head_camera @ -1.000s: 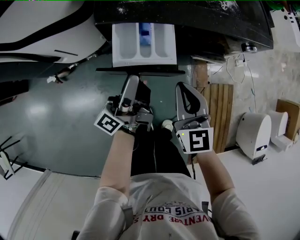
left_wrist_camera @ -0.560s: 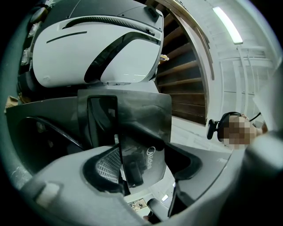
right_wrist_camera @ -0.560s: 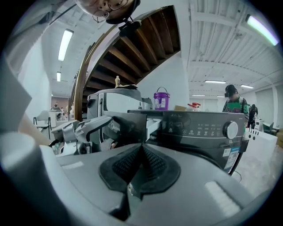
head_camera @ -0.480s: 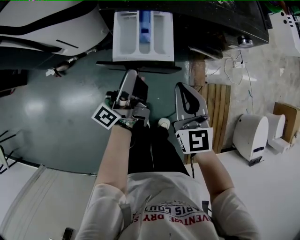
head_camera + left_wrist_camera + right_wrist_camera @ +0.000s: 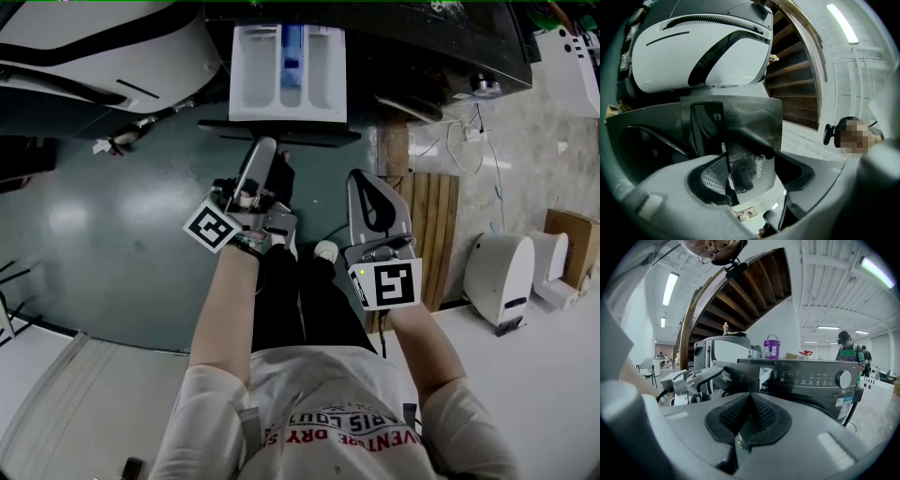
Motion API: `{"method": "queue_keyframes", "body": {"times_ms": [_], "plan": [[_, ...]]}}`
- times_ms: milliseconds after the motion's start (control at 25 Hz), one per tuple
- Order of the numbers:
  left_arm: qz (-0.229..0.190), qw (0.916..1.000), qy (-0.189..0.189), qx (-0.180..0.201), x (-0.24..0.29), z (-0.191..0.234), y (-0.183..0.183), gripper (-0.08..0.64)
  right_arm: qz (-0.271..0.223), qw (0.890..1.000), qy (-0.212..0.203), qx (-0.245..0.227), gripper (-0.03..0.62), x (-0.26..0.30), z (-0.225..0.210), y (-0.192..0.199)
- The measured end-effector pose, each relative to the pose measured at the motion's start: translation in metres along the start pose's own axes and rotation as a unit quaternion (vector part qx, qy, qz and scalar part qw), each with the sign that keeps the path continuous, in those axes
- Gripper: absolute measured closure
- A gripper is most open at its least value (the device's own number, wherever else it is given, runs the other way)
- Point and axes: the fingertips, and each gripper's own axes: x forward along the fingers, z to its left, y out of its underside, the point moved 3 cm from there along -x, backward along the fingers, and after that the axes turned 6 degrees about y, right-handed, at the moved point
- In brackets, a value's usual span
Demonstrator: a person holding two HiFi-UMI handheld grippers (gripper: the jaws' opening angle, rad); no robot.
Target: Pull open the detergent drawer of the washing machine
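Left gripper (image 5: 751,174): jaws spread wide, nothing pinched. Through the gap its view shows the drawer's glossy dark front panel (image 5: 754,140), face-on and close, with the "Midea" print sideways. Can't tell if the jaw tips touch it. In head view this gripper sits at 6 o'clock of the panel, tip right at its edge.

Right gripper (image 5: 749,417): jaws pressed together, no gap, nothing between them. In head view it's at 5 o'clock of the panel, apart from it, touching nothing.

White plastic detergent drawer (image 5: 258,80): at 12 o'clock in head view, pulled well out of the dark front-loading washing machine (image 5: 441,47). Compartments are exposed, with a blue insert (image 5: 291,52) in the middle slot. The panel hangs over the green floor (image 5: 112,216).

Right gripper view:
- The machine's control strip is at 3 o'clock, with a round white knob (image 5: 843,379).
- A purple lidded tub (image 5: 772,347) stands on top of the machine at 12 o'clock.
- The left gripper is at 9 o'clock, at the drawer front.
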Motion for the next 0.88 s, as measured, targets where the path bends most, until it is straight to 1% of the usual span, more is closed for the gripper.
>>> {"method": "queue_keyframes", "body": {"times_ms": [80,200,280,400,520,600,640,720,760,800,880], "plan": [[-0.001,1.0,-0.007,0.004,-0.001,0.0,0.0,0.25,-0.002,1.0,0.0,0.001,0.591,0.001,-0.001,-0.001],[0.005,0.9996,-0.022,0.014,-0.008,-0.002,0.005,0.211,-0.003,1.0,-0.001,0.002,0.591,0.0,0.0,-0.003],[-0.002,0.9995,-0.031,0.011,-0.014,-0.002,0.006,0.187,-0.006,1.0,-0.004,0.0,0.591,-0.001,0.002,-0.005],[-0.022,0.9989,-0.041,0.005,-0.021,-0.005,0.005,0.179,-0.007,1.0,-0.009,-0.001,0.591,-0.003,0.003,-0.007],[-0.027,0.9984,-0.048,0.012,-0.027,-0.015,0.007,0.187,-0.006,1.0,-0.012,0.0,0.591,-0.008,0.004,-0.008],[-0.025,0.9977,-0.058,0.023,-0.03,-0.025,0.008,0.229,-0.01,1.0,-0.014,0.0,0.591,-0.012,0.005,-0.014],[-0.021,0.9971,-0.065,0.032,-0.031,-0.031,0.008,0.288,-0.013,1.0,-0.015,-0.001,0.591,-0.014,0.005,-0.017],[-0.008,0.9955,-0.076,0.056,-0.033,-0.045,0.011,0.457,-0.019,1.0,-0.018,-0.003,0.591,-0.019,0.007,-0.027],[-0.002,0.9948,-0.076,0.068,-0.033,-0.054,0.012,0.495,-0.023,1.0,-0.019,-0.005,0.591,-0.022,0.007,-0.033],[0.003,0.9942,-0.074,0.077,-0.033,-0.064,0.013,0.506,-0.026,0.999,-0.021,-0.007,0.591,-0.025,0.007,-0.039],[0.008,0.9927,-0.073,0.095,-0.033,-0.081,0.013,0.554,-0.033,0.999,-0.021,-0.009,0.591,-0.033,0.007,-0.052]]}}
